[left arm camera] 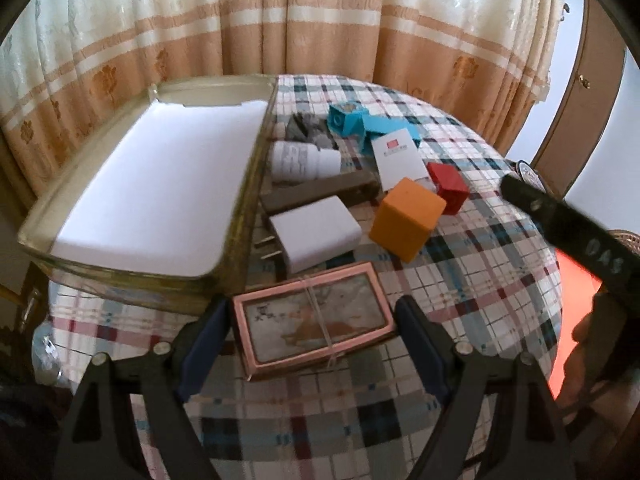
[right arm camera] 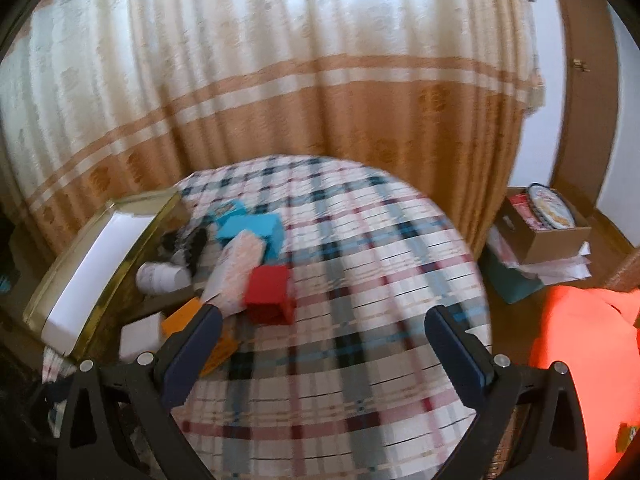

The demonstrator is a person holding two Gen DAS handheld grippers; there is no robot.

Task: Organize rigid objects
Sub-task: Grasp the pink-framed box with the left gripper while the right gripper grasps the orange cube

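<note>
My left gripper (left arm camera: 310,314) is open, its fingers on either side of a pink-framed flat box (left arm camera: 310,322) lying on the checked tablecloth. Beyond it lie a white charger (left arm camera: 314,232), an orange cube (left arm camera: 406,218), a red cube (left arm camera: 448,186), a white card box (left arm camera: 398,160), a white bottle (left arm camera: 302,160), a brown bar (left arm camera: 320,194) and blue boxes (left arm camera: 348,118). A gold tin tray (left arm camera: 240,184) with a white liner stands at the left. My right gripper (right arm camera: 324,328) is open and empty over the cloth, to the right of the red cube (right arm camera: 268,294).
The round table's edge (right arm camera: 460,240) curves at the right. A curtain hangs behind. A cardboard box with a round tin (right arm camera: 548,216) sits on the floor at the right. The right gripper's black body (left arm camera: 560,216) shows in the left wrist view. An orange sleeve (right arm camera: 584,360) is at right.
</note>
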